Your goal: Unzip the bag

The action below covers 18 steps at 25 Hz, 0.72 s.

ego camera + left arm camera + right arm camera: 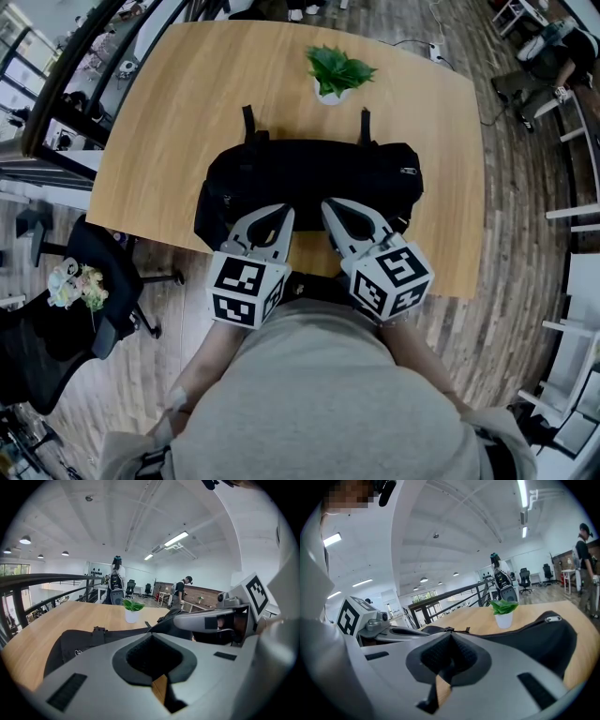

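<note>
A black bag (309, 178) lies across the near half of the wooden table (187, 84), its straps pointing to the far side. A small metal zipper pull (409, 172) shows at its right end, also visible in the right gripper view (553, 618). My left gripper (285, 213) and right gripper (329, 206) hover side by side over the bag's near edge, tips close together. Both are shut with nothing between the jaws. In the left gripper view the shut jaws (152, 637) point over the bag (79, 641); in the right gripper view the jaws (450, 637) do likewise, with the bag (534, 634) ahead.
A potted green plant (336, 70) stands on the table beyond the bag. An office chair (103, 281) sits to the left of the table, with a railing (66, 66) behind it. White furniture (577, 216) stands at the right. A person (180, 590) stands far off.
</note>
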Motion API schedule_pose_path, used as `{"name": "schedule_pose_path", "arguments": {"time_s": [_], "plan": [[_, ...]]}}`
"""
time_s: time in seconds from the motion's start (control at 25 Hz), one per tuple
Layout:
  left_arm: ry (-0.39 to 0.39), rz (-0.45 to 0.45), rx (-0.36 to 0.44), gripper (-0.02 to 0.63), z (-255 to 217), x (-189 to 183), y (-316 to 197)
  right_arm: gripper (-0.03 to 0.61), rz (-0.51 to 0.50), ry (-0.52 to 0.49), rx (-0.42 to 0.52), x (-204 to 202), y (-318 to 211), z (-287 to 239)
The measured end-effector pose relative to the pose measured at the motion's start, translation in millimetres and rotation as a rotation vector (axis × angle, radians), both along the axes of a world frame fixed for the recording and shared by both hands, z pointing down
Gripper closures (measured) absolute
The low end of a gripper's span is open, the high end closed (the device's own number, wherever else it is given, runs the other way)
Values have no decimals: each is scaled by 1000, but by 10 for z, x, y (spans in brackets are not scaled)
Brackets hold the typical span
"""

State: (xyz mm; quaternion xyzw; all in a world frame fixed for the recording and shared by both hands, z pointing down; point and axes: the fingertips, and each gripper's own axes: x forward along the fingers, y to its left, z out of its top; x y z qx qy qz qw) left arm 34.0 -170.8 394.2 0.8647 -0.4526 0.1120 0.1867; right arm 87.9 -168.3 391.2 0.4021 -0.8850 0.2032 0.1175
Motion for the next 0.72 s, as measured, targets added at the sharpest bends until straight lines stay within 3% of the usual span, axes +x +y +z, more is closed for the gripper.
{"name": "schedule_pose_path", "arguments": {"time_s": [0.72], "plan": [[33, 30, -28, 597, 46, 66, 15, 573, 21, -2, -6, 69, -20, 25]]}}
